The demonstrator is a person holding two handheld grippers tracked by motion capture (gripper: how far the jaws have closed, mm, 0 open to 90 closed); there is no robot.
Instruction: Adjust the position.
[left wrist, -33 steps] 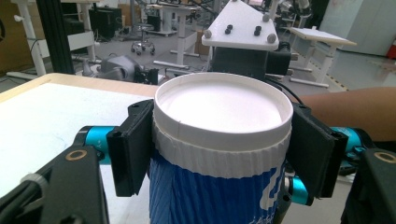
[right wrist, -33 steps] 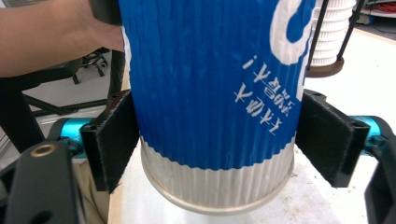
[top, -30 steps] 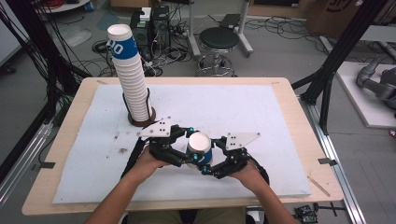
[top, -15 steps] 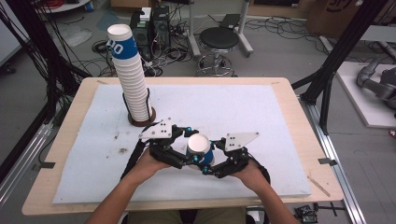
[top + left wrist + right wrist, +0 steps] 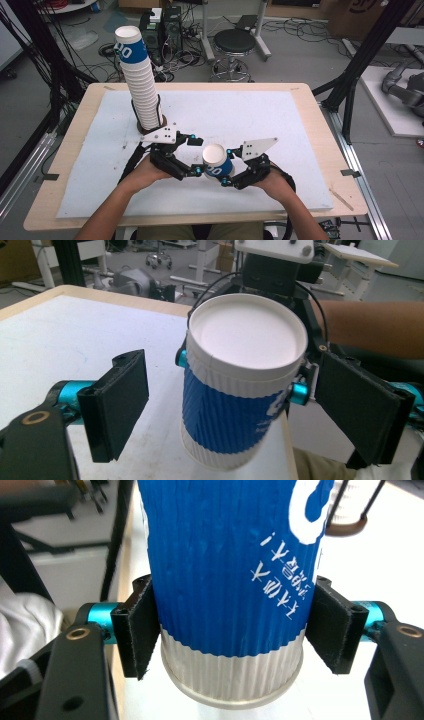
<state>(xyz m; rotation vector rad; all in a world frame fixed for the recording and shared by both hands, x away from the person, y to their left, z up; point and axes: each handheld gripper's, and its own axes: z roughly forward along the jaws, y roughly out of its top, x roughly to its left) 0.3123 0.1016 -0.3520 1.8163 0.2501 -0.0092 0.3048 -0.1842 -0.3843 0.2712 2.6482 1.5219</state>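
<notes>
A blue and white ribbed paper cup (image 5: 217, 162) hangs just above the white mat, between the two grippers near the table's front. My right gripper (image 5: 227, 167) is shut on it; its jaws have just been closing, and in the right gripper view both pads (image 5: 137, 630) press the cup (image 5: 225, 580) near its white end. My left gripper (image 5: 197, 157) is open; its jaws have just been opening. In the left gripper view its pads (image 5: 120, 405) stand clear on either side of the cup (image 5: 235, 405). The right gripper's body (image 5: 272, 270) sits behind the cup.
A tall stack of the same cups (image 5: 140, 85) stands on a brown ring at the mat's back left. The white mat (image 5: 250, 115) covers most of the wooden table (image 5: 320, 130). A stool (image 5: 234, 42) and cables lie beyond the far edge.
The left gripper's jaws have spread apart and let go of the cup. The right gripper's jaws have closed onto it. Both hands have stayed in place.
</notes>
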